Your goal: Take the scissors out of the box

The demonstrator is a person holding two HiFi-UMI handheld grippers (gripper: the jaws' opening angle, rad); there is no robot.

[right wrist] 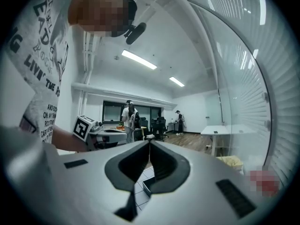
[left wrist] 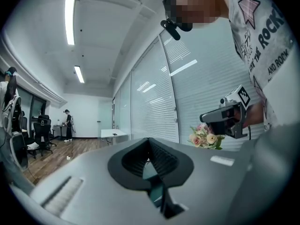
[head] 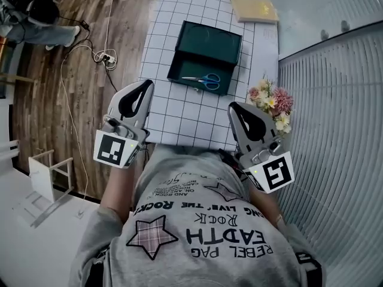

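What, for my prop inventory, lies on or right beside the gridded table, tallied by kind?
Dark green box: 1
Blue-handled scissors: 1
Tan book: 1
Flower bouquet: 1
Total: 4

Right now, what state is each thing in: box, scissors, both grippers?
Box: open, no lid, scissors inside.
Scissors: lying flat in the box, blades closed, untouched.
Left gripper: shut, empty, short of the box.
Right gripper: shut, empty, short of the box.
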